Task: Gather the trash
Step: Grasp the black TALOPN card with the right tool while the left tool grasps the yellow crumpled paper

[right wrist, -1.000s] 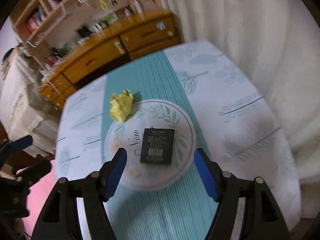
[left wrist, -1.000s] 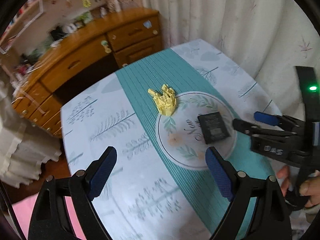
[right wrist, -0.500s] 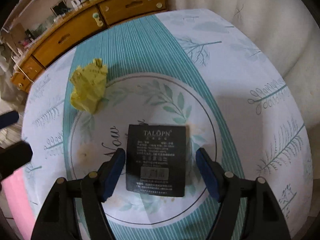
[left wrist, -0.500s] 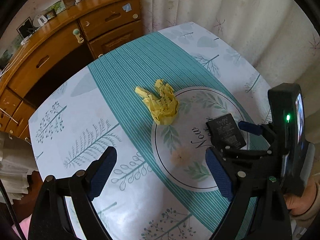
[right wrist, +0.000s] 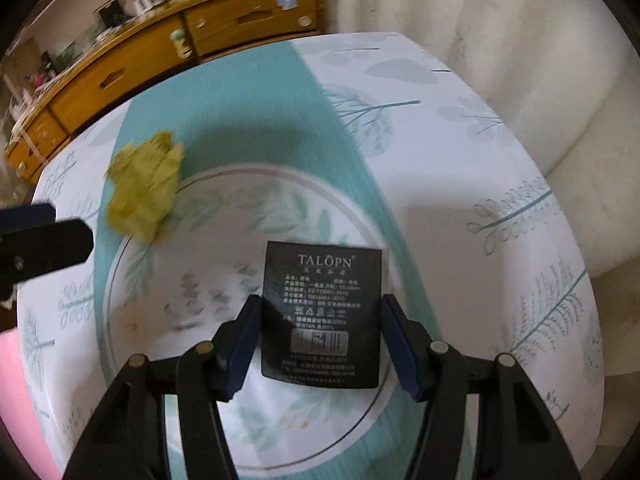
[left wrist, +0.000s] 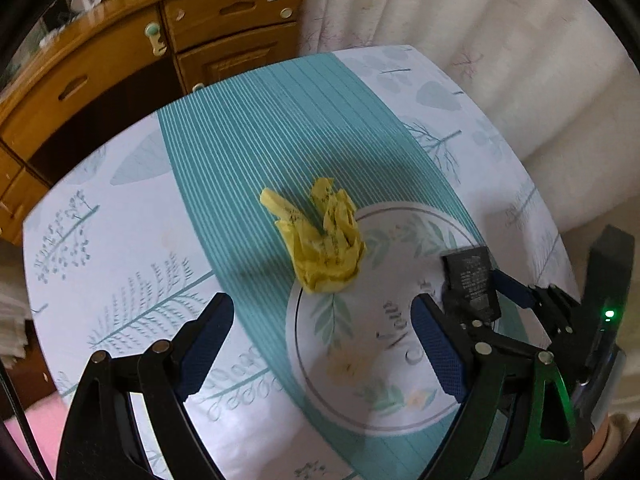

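Note:
A crumpled yellow paper lies on the teal stripe of the tablecloth, also showing in the right wrist view. A flat black packet marked TALOPN lies on the round leaf print, also in the left wrist view. My left gripper is open and empty, above the cloth just short of the yellow paper. My right gripper has its jaws closed against both side edges of the black packet. It also shows in the left wrist view.
The table has a white and teal leaf-print cloth. A wooden dresser stands beyond the far edge. White curtains hang at the right. A pink surface lies below at the left.
Both grippers came down and forward toward the table. My right gripper's jaws closed in from wide open onto the sides of the black packet. My left gripper stayed open, nearer the yellow paper.

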The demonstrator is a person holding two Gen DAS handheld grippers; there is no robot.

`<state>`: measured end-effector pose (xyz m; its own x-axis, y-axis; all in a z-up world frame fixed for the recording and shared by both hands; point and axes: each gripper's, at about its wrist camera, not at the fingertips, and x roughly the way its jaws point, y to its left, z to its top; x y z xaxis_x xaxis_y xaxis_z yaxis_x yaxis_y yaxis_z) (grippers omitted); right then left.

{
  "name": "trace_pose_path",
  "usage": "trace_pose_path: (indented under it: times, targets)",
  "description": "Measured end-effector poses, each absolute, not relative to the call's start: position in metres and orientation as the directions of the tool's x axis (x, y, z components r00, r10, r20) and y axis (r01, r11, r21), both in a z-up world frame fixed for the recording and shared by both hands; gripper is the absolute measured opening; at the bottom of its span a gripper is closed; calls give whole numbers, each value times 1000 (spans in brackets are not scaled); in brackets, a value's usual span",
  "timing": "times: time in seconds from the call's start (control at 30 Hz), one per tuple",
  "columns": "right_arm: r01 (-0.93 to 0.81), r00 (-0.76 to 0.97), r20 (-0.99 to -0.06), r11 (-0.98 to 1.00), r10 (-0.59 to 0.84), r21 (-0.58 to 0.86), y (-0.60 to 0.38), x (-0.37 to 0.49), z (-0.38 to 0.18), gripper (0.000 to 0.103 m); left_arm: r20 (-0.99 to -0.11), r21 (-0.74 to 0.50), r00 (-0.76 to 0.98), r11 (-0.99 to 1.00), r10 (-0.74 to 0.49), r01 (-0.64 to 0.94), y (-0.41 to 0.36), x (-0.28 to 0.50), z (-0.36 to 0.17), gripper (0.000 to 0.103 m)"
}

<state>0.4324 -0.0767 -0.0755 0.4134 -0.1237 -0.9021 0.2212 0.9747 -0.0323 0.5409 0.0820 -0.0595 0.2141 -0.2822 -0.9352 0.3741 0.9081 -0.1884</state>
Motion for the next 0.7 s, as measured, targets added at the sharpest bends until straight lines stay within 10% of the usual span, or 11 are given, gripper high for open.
trace_pose_path:
  times: [0.27,0.5,0.7]
  targets:
    - [271,430,-896,963,-109,12,-97,438,-71,59,-936,-193,235,942,-261,276,71,567,-75,86]
    - [259,439,-894,965,-85,36,-94,429,-68,59,-946,-204,198,945,-257,254,60,576,-95,37]
    - [245,476,-877,967,-58,69,-96,413,-53,59,-929,-185,269,949,-253,255,61,558,-82,30]
